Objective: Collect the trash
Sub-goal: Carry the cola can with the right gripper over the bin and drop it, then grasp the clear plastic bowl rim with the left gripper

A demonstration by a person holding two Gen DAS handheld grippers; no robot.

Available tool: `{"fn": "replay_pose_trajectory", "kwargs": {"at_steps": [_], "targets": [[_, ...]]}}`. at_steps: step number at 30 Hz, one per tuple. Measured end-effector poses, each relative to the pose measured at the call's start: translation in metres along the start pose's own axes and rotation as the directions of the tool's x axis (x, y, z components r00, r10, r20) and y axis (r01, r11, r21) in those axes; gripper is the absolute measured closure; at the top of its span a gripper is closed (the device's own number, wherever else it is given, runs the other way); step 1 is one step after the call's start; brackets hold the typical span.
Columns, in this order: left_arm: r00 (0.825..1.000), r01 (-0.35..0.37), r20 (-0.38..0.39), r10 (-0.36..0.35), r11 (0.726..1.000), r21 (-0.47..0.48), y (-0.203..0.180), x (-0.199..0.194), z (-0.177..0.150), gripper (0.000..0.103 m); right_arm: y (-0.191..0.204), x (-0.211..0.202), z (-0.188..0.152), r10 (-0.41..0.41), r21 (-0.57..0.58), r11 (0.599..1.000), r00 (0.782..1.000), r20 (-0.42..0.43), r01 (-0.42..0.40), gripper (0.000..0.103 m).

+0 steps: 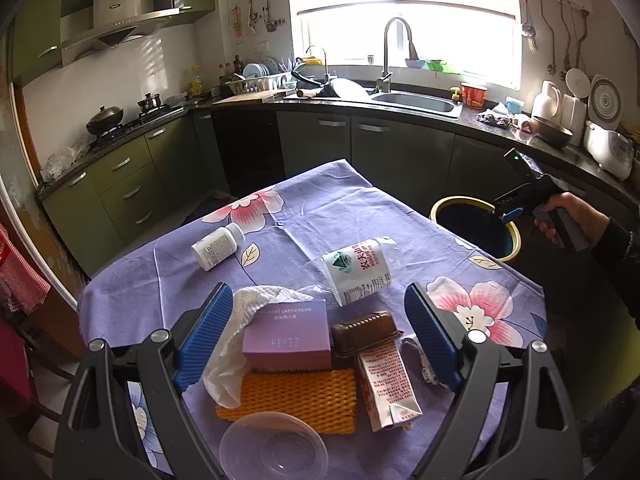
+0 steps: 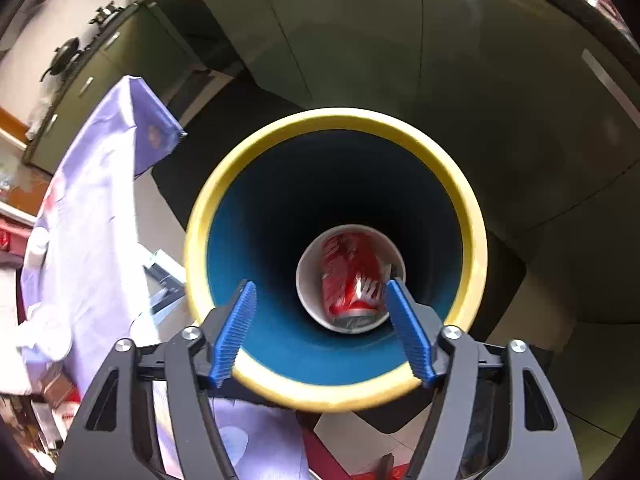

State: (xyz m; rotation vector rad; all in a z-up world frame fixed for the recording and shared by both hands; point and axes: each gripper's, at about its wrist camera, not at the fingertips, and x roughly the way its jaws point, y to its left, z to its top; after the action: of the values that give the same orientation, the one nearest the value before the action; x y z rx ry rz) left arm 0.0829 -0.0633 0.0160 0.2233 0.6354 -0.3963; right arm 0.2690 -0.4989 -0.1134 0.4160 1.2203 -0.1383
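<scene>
My left gripper (image 1: 318,292) hangs open over a pile of trash on the purple flowered tablecloth (image 1: 320,208). Between its fingers lie a purple box (image 1: 286,334), a brown plastic tray (image 1: 366,330), a drink carton (image 1: 386,388), an orange foam net (image 1: 296,400) and a white paper towel (image 1: 240,344). Farther off are a crushed water bottle (image 1: 358,270) and a white pill bottle (image 1: 218,246). My right gripper (image 2: 320,286) points down into the yellow-rimmed blue bin (image 2: 336,120), open with nothing held. A red can (image 2: 348,276) lies at the bin's bottom.
A clear plastic bowl (image 1: 272,446) sits at the table's near edge. The bin (image 1: 476,204) stands on the floor off the table's right side, with a hand (image 1: 568,216) holding the right gripper (image 1: 500,212) above it. Green cabinets and a sink counter (image 1: 416,102) lie beyond.
</scene>
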Motion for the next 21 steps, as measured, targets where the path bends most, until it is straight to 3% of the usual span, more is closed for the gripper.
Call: {"fn": "replay_pose_trajectory", "kwargs": {"at_steps": [11,16,21], "targets": [[0.999,-0.034,0.028,0.035,0.999,-0.019,0.003,-0.028,-0.028,0.012,0.013,-0.048,-0.078,0.069,-0.015,0.998,0.988,0.136,-0.068,0.028],[0.996,-0.081,0.040,0.082,0.996,-0.022,0.004,-0.038,-0.050,0.009,0.018,-0.054,-0.107,0.149,-0.028,0.989,0.979,0.138,-0.147,0.028],[0.995,-0.090,0.034,0.094,0.993,-0.082,0.013,-0.037,-0.075,0.007,0.030,-0.062,-0.118,0.207,-0.054,0.978,0.968,0.140,-0.201,0.028]]}}
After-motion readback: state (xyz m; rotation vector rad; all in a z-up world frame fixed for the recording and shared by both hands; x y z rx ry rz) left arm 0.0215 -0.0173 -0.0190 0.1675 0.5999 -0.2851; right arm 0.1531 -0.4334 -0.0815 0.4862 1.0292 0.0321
